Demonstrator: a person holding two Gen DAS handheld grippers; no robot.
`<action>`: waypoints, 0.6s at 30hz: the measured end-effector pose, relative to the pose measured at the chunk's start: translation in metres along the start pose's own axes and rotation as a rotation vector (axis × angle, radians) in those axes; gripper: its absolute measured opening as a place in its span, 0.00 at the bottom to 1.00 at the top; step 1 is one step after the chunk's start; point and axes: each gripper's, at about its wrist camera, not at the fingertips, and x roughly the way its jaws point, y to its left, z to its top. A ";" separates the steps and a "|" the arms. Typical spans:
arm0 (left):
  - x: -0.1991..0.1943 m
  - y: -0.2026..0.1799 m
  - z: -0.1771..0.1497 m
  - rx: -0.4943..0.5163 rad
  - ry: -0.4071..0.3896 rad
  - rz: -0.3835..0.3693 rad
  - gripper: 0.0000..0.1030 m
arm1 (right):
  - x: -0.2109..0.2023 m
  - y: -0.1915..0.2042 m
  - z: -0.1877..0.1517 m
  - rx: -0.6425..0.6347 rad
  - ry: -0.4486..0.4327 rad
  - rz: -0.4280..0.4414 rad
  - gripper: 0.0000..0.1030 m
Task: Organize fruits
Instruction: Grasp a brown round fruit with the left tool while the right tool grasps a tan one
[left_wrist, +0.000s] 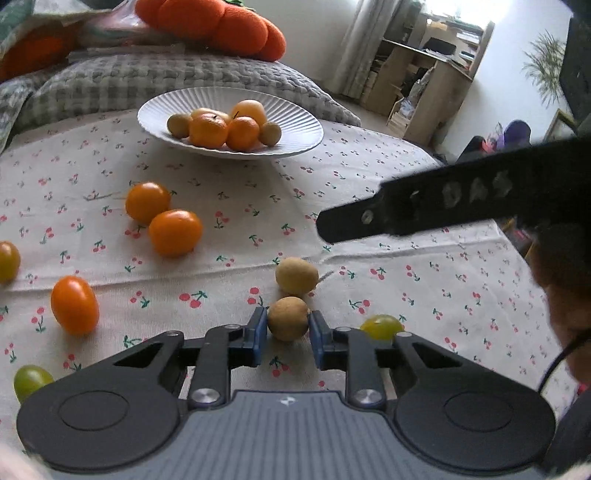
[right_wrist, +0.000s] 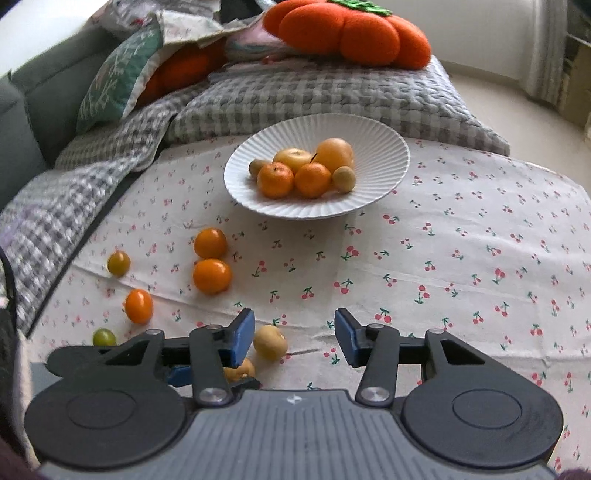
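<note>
My left gripper (left_wrist: 288, 328) is shut on a small brown round fruit (left_wrist: 288, 319) that rests on the cherry-print cloth. A second tan fruit (left_wrist: 296, 276) lies just beyond it. In the right wrist view that tan fruit (right_wrist: 270, 342) lies between the jaws of my right gripper (right_wrist: 293, 325), close to the left pad; the jaws stand apart and do not press it. The white ribbed plate (right_wrist: 388, 147) at the back holds several orange and tan fruits. Loose orange fruits (left_wrist: 175, 232) and a green grape (left_wrist: 382, 326) are scattered on the cloth.
A grey checked blanket (right_wrist: 314, 92) and an orange pumpkin cushion (right_wrist: 347, 33) lie behind the plate. More loose fruits sit at the left: an orange one (left_wrist: 74, 304), a yellowish one (left_wrist: 7, 260), a green grape (left_wrist: 31, 380). A wooden shelf (left_wrist: 424, 85) stands at the far right.
</note>
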 end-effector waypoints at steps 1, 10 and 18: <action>-0.001 0.001 0.000 -0.009 0.003 -0.001 0.17 | 0.004 0.001 0.000 -0.010 0.005 0.002 0.42; -0.014 0.007 -0.004 -0.071 0.065 0.027 0.16 | 0.031 0.016 -0.004 -0.105 0.057 0.006 0.38; -0.024 0.017 -0.005 -0.108 0.074 0.050 0.16 | 0.038 0.024 -0.008 -0.145 0.074 -0.013 0.22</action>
